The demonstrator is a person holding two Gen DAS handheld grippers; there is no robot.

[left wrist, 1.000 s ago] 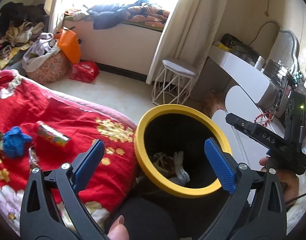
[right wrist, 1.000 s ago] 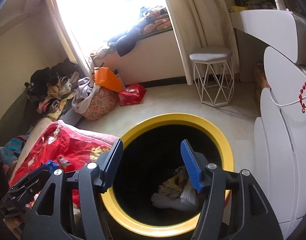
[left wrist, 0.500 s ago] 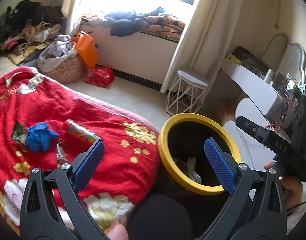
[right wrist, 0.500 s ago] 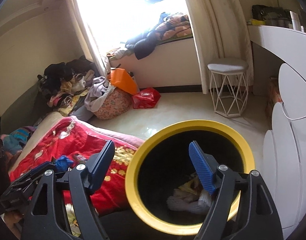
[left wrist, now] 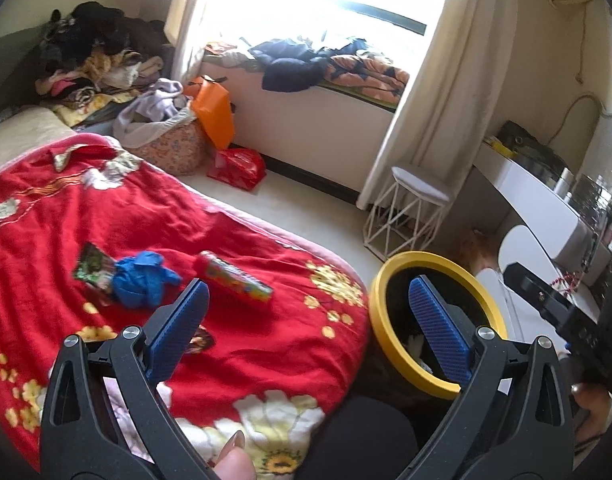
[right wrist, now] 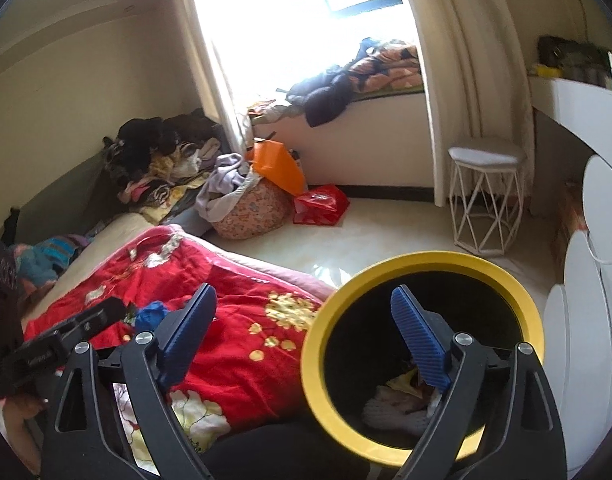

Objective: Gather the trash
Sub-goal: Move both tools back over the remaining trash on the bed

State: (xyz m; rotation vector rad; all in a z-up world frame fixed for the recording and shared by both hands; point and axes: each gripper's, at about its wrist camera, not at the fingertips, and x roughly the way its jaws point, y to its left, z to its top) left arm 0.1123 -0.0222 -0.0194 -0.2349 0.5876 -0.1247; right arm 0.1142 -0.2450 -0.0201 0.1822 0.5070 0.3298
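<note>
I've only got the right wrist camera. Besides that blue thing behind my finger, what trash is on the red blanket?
Observer: The left wrist view shows a colourful tube lying on the red blanket, right of the blue crumpled piece.
Operator: Anything else by it?
Observer: A green printed packet lies at the blue piece's left edge.
Operator: Is the left gripper carrying anything?
Observer: No, the left gripper is open with nothing between its fingers.

It was a home bedroom: a bed under a red flowered blanket point(left wrist: 242, 240), heaped clothes point(left wrist: 90, 60), cream curtains point(left wrist: 437, 92), a white wire-legged stool point(left wrist: 419, 190).
</note>
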